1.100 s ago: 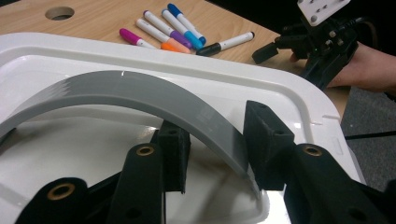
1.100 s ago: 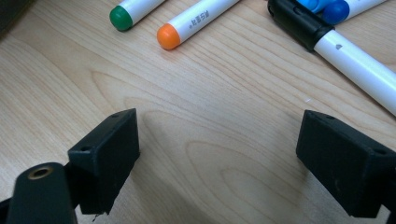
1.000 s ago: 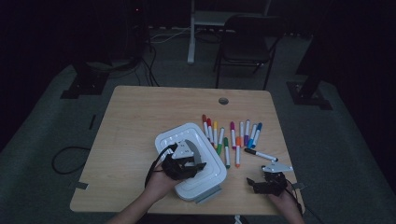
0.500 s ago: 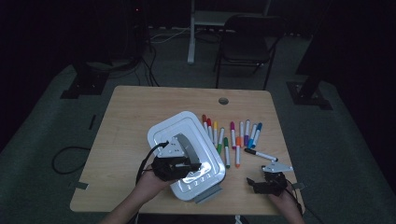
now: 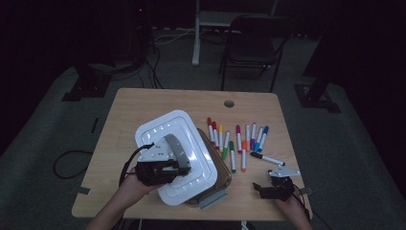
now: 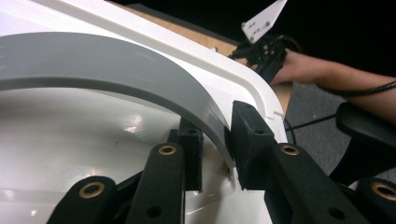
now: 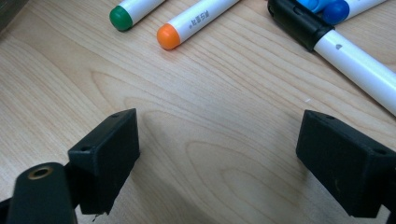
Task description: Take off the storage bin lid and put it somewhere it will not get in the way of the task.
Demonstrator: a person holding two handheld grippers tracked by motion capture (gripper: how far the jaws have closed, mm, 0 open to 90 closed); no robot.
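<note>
A white rectangular plastic lid (image 5: pixel 174 155) is held by its curved grey handle (image 6: pixel 112 77), which is clamped between the closed jaws of the left gripper (image 5: pixel 160 170). The lid is seen tilted and skewed over the clear plastic storage box (image 5: pixel 218 179) at the near middle of the light wooden table (image 5: pixel 143 103), so the step in hand is judged to be the removal of the lid from the box. A clear stretch of tabletop on the left would be called for next, where the lid can be set flat before the handle is released. The right gripper (image 5: pixel 273 189) is rested near the table's front right corner, its jaws spread wide with nothing between them; bare wood is shown between its pads (image 7: pixel 105 156). A row of coloured felt-tip markers (image 5: pixel 237 141) lies just beyond it, to the right of the box, with a black-capped marker (image 5: pixel 265 158) nearest.
</note>
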